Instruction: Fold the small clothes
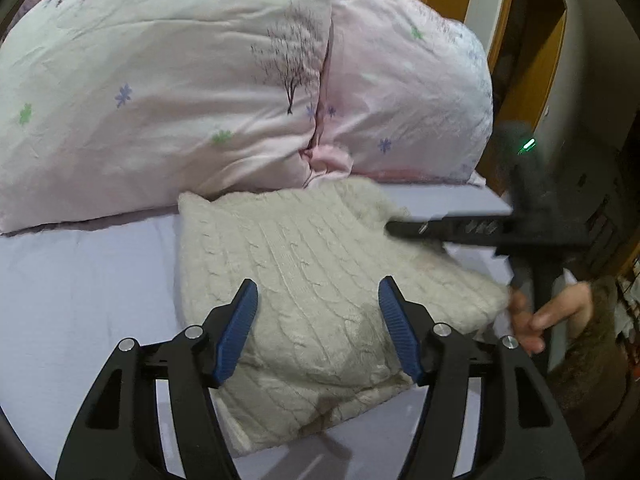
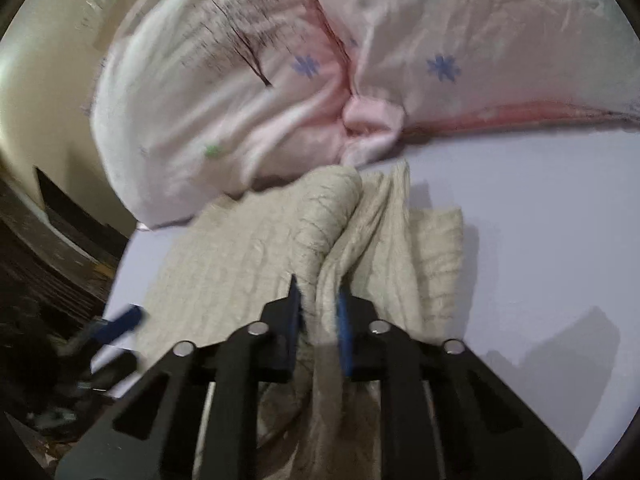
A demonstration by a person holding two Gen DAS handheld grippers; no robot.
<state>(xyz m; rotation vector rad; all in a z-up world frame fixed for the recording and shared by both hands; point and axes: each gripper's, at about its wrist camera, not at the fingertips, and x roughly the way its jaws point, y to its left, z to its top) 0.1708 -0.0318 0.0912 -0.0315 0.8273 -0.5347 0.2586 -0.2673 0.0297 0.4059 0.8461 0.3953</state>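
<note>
A cream cable-knit sweater [image 1: 304, 280] lies folded on a lilac bed sheet [image 1: 80, 300]. My left gripper [image 1: 318, 292] is open, its blue pads above the sweater's near part, holding nothing. My right gripper [image 2: 318, 300] is shut on a raised fold of the sweater [image 2: 240, 256], which bunches up between its blue pads. In the left wrist view the right gripper [image 1: 400, 227] reaches in from the right over the sweater's far right edge, held by a hand [image 1: 548, 316]. The left gripper's blue pad [image 2: 124, 320] shows blurred at the left of the right wrist view.
Two large pink pillows with tree and flower prints [image 1: 160, 88] [image 1: 404, 96] lie just behind the sweater. The bed's right edge meets a wooden frame [image 1: 532, 64]. Bare lilac sheet [image 2: 540, 240] spreads right of the sweater.
</note>
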